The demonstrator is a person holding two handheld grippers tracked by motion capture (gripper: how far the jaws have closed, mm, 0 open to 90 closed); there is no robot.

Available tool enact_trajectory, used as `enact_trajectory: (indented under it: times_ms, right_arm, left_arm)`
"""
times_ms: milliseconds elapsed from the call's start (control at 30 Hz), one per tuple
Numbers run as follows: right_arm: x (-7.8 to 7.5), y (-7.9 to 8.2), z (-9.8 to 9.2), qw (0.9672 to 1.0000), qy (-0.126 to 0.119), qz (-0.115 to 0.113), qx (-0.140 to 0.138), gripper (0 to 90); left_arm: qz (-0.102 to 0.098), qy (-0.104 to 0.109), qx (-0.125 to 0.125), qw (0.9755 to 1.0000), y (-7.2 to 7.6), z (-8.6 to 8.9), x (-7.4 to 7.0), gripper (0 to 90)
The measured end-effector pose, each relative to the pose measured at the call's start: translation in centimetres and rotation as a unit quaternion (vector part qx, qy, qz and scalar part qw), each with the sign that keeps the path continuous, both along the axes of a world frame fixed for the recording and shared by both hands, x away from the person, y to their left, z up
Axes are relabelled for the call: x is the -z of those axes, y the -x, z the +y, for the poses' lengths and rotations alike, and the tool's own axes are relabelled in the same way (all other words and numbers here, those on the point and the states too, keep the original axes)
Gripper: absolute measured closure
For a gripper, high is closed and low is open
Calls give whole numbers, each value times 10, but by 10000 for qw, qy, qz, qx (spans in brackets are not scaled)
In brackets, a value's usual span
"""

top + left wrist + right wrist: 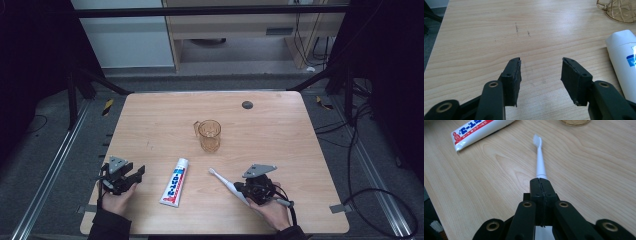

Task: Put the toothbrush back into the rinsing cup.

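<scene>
Right gripper (541,182): jaws clamped on the toothbrush (539,157), near right of the table (150,115), bristles pointing far-left.
Left gripper (541,72): jaws apart, empty, near left.
Risk: the thin handle may twist or slip in the pads.
Risk: a swing could knock the cup (209,135) or toothpaste (175,182).

The hand-held gripper (541,185) clamps a white toothbrush (539,160), near the toothpaste tube (477,131).
</scene>
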State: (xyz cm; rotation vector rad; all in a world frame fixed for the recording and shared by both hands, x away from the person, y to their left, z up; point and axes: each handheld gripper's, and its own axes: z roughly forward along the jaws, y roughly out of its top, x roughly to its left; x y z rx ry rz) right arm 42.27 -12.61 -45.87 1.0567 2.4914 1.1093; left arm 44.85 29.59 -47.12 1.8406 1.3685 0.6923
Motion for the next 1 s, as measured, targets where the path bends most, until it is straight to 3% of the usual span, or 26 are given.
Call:
enact_trajectory:
  times_ms: [333,1000]
  right_arm:
    - [13,-6,23,9995,230,203,-103,900]
    - [19,-10,18,9992,324,232,35,900]
  left_arm:
    - [-12,-6,-6,10000,0,1,0,489]
    - [-11,-11,2,10000,0,1,-1,489]
